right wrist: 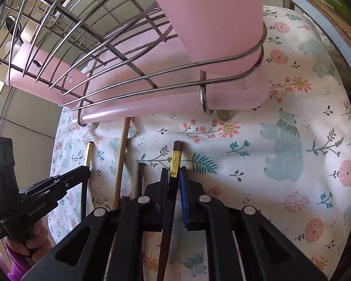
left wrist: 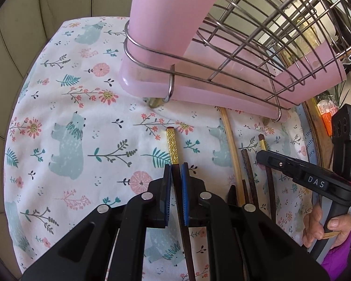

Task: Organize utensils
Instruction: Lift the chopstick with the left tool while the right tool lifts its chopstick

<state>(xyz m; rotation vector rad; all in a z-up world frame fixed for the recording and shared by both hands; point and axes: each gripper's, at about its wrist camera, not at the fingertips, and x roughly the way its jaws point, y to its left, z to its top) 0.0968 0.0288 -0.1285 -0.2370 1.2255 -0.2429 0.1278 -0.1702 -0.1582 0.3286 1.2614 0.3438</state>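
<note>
Left gripper [left wrist: 176,167] clamped on a dark chopstick with gold patterned end [left wrist: 172,145], tip pointing at the rack. Right gripper [right wrist: 174,171] likewise clenched on a second dark gold-banded chopstick [right wrist: 175,157]. Both low over the floral bear-print tablecloth [left wrist: 65,107]. Directly ahead: wire dish rack [left wrist: 252,35] on pink plastic drip tray [left wrist: 149,86], its pink upright and wire rim blocking the path forward. Between the two grippers lie a pale bamboo chopstick [right wrist: 121,161] and a plain dark chopstick [right wrist: 140,178], loose on the cloth.
</note>
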